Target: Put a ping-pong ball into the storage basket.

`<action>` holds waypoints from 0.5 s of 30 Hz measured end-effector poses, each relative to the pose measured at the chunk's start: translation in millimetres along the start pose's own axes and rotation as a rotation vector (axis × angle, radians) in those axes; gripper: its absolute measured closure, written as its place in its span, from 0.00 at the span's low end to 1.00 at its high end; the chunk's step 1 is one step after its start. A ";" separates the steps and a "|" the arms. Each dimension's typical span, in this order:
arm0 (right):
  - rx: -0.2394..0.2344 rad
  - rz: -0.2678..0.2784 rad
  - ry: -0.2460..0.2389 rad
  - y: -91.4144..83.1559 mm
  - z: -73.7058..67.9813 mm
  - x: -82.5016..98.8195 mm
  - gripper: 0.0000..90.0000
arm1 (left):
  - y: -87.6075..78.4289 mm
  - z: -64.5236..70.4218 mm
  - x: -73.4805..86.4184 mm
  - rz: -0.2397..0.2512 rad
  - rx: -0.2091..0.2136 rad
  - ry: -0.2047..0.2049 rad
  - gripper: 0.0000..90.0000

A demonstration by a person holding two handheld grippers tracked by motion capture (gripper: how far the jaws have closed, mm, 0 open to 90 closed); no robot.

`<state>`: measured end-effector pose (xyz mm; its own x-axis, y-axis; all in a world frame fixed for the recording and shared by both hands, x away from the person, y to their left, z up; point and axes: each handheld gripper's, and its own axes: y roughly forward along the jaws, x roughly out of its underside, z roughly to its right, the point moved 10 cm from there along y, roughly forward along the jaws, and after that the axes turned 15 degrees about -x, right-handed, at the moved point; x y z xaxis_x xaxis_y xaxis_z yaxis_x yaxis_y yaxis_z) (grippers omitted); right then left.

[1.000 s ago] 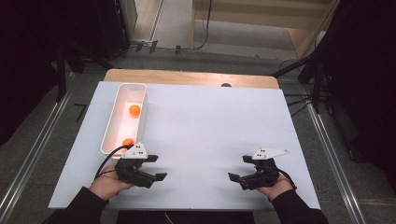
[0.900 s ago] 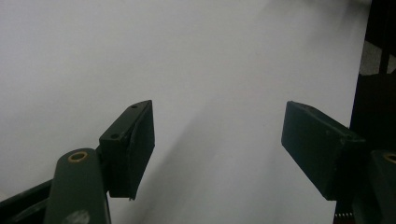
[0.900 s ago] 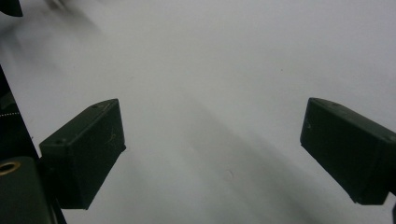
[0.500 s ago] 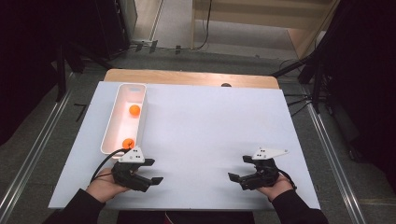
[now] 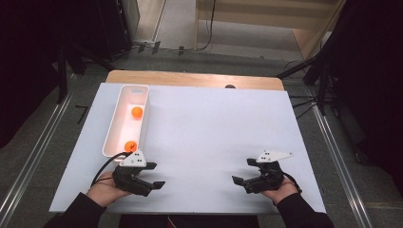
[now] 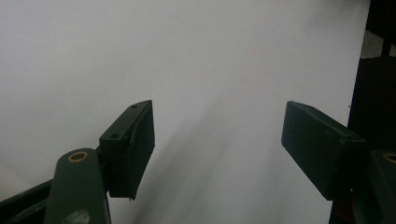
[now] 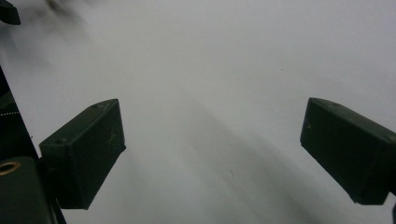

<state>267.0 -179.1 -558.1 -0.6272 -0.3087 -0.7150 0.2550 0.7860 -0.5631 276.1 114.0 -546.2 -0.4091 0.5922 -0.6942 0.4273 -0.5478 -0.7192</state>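
A long white tray (image 5: 114,137) lies on the left of the white table (image 5: 214,123). Two orange balls rest in it, one near the middle (image 5: 137,112) and one at the near end (image 5: 130,146). My left gripper (image 5: 154,175) sits just in front of the tray's near end, open and pointing right, its cable curling up to the tray's rim. In the left gripper view its jaws (image 6: 217,144) stand apart over bare white table. My right gripper (image 5: 244,171) rests at the near right, open and pointing left. Bare table lies between its jaws (image 7: 212,154) too.
A wooden strip (image 5: 190,78) runs along the table's far edge. Dark floor and metal rails flank both sides. The table's edge shows as a dark band at the right of the left gripper view (image 6: 373,70).
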 end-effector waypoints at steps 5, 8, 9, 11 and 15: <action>-0.001 -0.001 0.004 0.1 -0.4 0.2 0.06 | -0.1 0.0 0.0 0.000 0.000 0.001 0.29; -0.001 -0.003 0.005 0.0 -0.5 0.4 0.06 | -0.1 0.0 0.1 0.000 -0.001 0.001 0.29; 0.000 -0.002 0.002 0.0 -0.2 0.3 0.06 | 0.0 0.0 0.1 0.000 0.000 0.002 0.29; -0.001 -0.001 0.002 0.0 -0.3 0.2 0.06 | -0.1 0.0 0.1 0.000 0.000 0.000 0.29; -0.002 -0.004 0.003 0.1 -0.6 0.6 0.06 | -0.2 0.0 0.1 0.000 0.000 0.000 0.29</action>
<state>266.2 -178.9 -558.3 -0.6309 -0.3104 -0.7111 0.2505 0.7859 -0.5653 276.0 114.2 -546.2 -0.4090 0.5924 -0.6941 0.4273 -0.5477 -0.7193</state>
